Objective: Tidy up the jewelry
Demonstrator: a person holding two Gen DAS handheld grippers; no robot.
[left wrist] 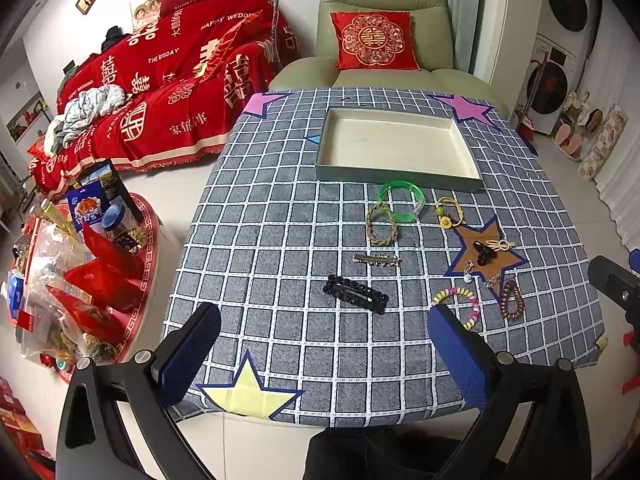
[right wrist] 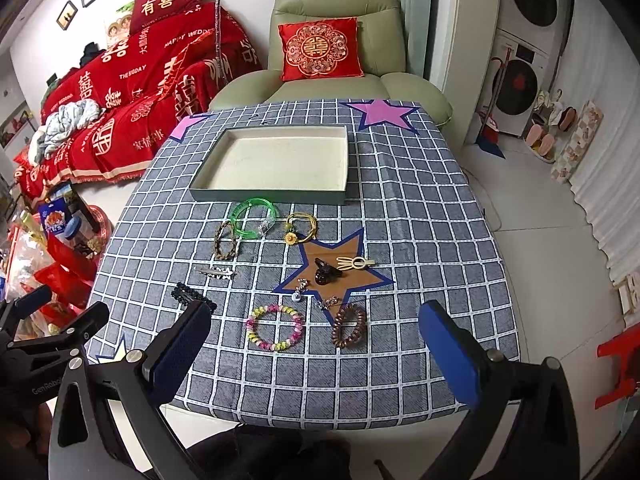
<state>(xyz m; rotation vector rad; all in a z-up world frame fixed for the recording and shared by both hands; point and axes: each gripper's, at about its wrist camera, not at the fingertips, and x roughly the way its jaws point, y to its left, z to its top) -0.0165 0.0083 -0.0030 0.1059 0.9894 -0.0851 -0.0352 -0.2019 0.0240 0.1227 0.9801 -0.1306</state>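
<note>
An empty shallow box (left wrist: 400, 176) (right wrist: 264, 196) stands at the far side of the checked tablecloth. In front of it lie a green bangle (left wrist: 401, 199) (right wrist: 255, 216), a braided bracelet (left wrist: 381, 229) (right wrist: 225, 242), a yellow flower hair tie (left wrist: 450, 211) (right wrist: 301, 226), a silver clip (left wrist: 376, 259), a black beaded clip (left wrist: 355, 293), a dark claw clip (right wrist: 324, 271), a cream clip (right wrist: 355, 263), a pastel bead bracelet (right wrist: 275, 327) and a brown coil tie (right wrist: 349, 325). My left gripper (left wrist: 326, 340) and right gripper (right wrist: 316, 334) hover open and empty above the near edge.
A green armchair (left wrist: 384, 52) with a red cushion stands behind the table. A red-covered sofa (left wrist: 168, 92) is at the left. A round red tray of snacks (left wrist: 72, 280) stands low at the left. Washing machines (right wrist: 520, 52) stand at the right.
</note>
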